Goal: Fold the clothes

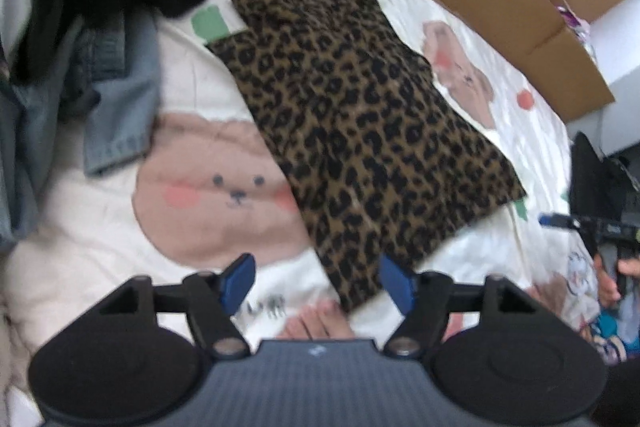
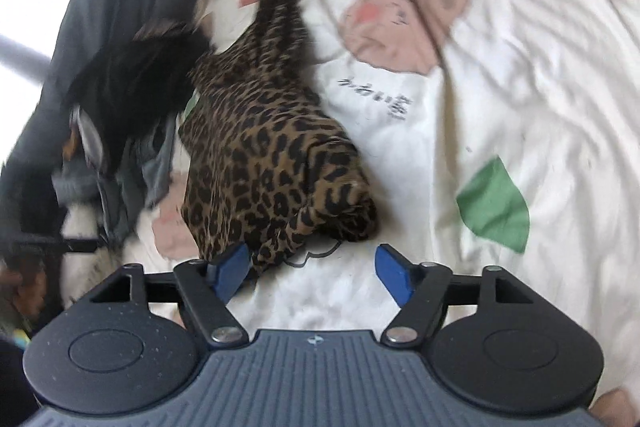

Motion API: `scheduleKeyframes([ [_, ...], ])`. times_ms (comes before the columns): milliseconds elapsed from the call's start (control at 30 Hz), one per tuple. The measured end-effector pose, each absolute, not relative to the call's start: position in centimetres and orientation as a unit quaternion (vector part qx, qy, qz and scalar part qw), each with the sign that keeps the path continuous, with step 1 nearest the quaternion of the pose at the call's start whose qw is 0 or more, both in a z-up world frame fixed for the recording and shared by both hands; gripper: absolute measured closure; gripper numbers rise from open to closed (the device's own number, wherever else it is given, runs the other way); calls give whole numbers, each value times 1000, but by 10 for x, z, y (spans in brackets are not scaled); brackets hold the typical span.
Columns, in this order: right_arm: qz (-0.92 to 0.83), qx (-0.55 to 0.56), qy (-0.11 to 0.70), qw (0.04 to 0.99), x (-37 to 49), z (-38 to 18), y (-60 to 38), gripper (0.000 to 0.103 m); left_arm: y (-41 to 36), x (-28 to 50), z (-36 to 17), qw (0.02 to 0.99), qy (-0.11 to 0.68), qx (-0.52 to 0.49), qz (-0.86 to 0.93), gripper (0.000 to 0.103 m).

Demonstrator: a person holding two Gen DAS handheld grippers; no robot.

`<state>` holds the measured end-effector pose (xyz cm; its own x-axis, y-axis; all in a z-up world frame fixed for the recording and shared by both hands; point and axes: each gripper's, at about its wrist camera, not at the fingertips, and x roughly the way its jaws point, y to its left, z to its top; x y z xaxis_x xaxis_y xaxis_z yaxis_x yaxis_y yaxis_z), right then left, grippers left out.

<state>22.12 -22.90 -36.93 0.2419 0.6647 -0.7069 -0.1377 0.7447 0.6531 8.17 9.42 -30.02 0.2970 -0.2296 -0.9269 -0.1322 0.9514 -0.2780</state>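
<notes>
The leopard-print garment [image 1: 360,115] lies lengthwise on the bed [image 1: 100,267], running away from both grippers. The left gripper [image 1: 316,281], spread, hovers at its near hem; the right gripper [image 2: 314,271], spread and empty, has its left finger touching the near corner.

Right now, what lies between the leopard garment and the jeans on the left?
In the left wrist view, only bare bedsheet with a pink bear print separates the leopard garment from the jeans.
</notes>
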Motion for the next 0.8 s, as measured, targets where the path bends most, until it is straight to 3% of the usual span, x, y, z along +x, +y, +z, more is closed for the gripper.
scheduleKeyframes([
  [367, 216, 430, 569, 666, 242, -420, -250, 24, 96, 157, -319, 840, 520, -155, 3, 22],
  [433, 214, 447, 575, 651, 243, -430, -243, 24, 95, 173, -327, 847, 507, -159, 3, 16],
  [800, 196, 500, 568, 624, 253, -450, -224, 22, 83, 240, -375, 854, 484, -192, 11, 12],
])
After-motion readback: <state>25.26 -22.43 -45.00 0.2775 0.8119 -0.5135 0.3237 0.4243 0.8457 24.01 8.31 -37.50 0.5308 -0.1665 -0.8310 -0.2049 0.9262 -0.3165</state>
